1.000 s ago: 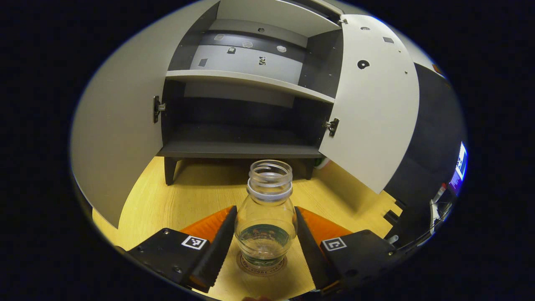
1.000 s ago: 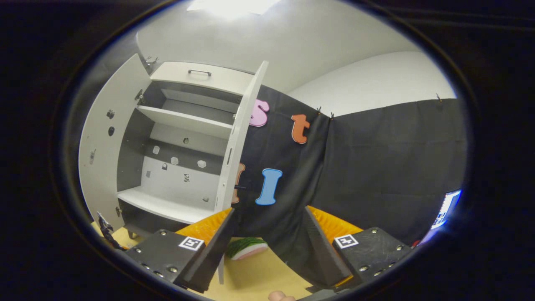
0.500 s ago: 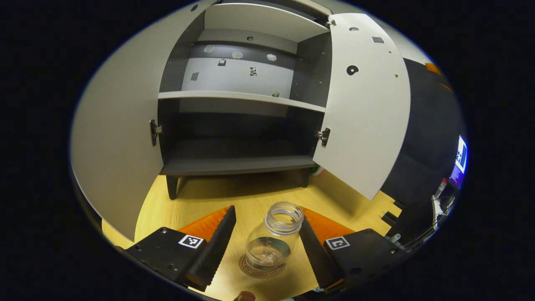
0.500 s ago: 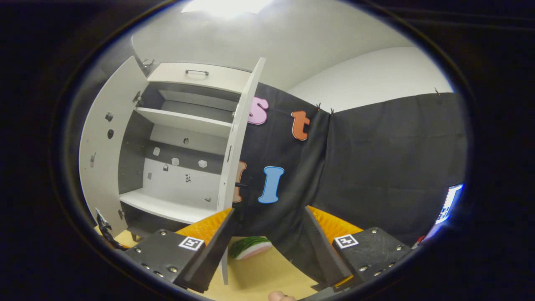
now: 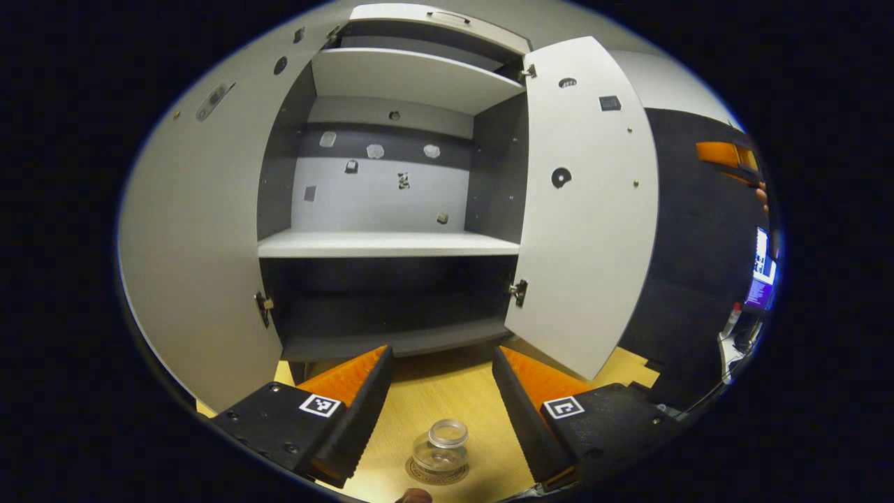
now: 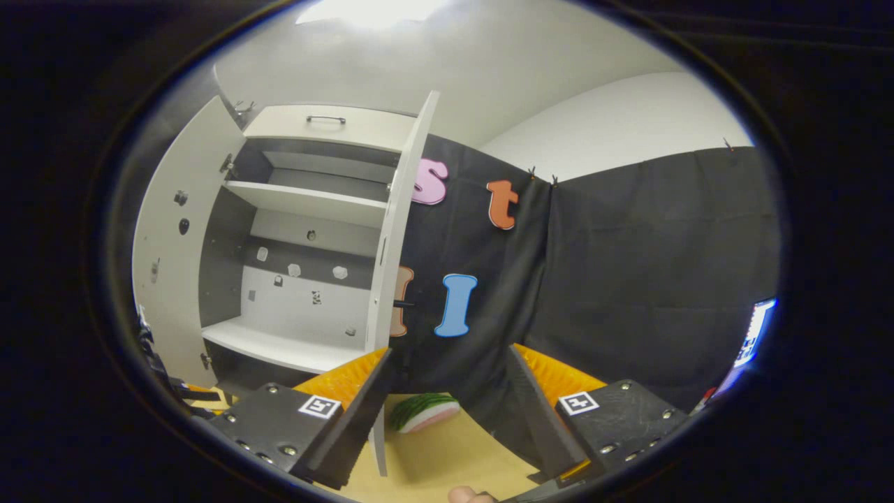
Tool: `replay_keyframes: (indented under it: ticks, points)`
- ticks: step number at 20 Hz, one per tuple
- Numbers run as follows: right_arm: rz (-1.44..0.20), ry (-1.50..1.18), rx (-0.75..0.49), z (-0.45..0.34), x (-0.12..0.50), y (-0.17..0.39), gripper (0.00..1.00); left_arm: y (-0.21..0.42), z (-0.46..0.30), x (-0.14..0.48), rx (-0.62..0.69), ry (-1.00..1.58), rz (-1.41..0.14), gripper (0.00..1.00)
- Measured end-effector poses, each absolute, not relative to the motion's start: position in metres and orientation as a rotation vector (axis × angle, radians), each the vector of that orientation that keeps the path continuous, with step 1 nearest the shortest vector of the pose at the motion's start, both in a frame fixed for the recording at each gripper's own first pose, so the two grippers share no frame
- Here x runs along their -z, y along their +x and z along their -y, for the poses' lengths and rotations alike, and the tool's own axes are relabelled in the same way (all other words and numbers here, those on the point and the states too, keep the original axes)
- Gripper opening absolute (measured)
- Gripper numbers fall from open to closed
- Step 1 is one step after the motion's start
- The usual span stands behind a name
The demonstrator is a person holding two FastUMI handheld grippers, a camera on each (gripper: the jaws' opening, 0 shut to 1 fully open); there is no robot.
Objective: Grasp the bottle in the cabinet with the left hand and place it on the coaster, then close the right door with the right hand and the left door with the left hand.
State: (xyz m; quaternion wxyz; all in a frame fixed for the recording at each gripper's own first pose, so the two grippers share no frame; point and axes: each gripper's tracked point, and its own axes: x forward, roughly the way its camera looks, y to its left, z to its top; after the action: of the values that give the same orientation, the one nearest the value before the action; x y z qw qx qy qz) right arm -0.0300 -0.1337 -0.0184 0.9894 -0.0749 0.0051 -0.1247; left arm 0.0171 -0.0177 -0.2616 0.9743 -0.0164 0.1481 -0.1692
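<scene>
bottle [image 5: 443,447] stands on the coaster [image 5: 438,471], placing done. left gripper [image 5: 441,388] gapes empty above it; right gripper [image 6: 448,388] open too. next, right gripper pushes the right door [image 6: 391,265] shut.

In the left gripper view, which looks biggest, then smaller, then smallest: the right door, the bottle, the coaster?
1. Right door, by far.
2. Bottle and coaster look about alike, and the bottle hides part of the coaster, so I won't rank them.
</scene>
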Motion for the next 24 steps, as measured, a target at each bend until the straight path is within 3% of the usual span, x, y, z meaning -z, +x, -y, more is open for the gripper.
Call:
replay_keyframes:
  ticks: [6, 12, 24]
  points:
    - [0.0, -0.146, 0.219, 0.135, 0.019, -0.011, 0.96, 0.021, 0.011, 0.181, 0.301, -0.019, -0.174, 0.9]
    - [0.013, -0.164, 0.197, 0.144, 0.019, 0.019, 0.98, 0.007, -0.022, 0.108, 0.15, -0.009, -0.081, 0.93]
    - [-0.012, -0.156, 0.169, 0.148, 0.026, 0.064, 0.98, -0.046, -0.102, 0.073, -0.129, 0.031, -0.058, 0.95]
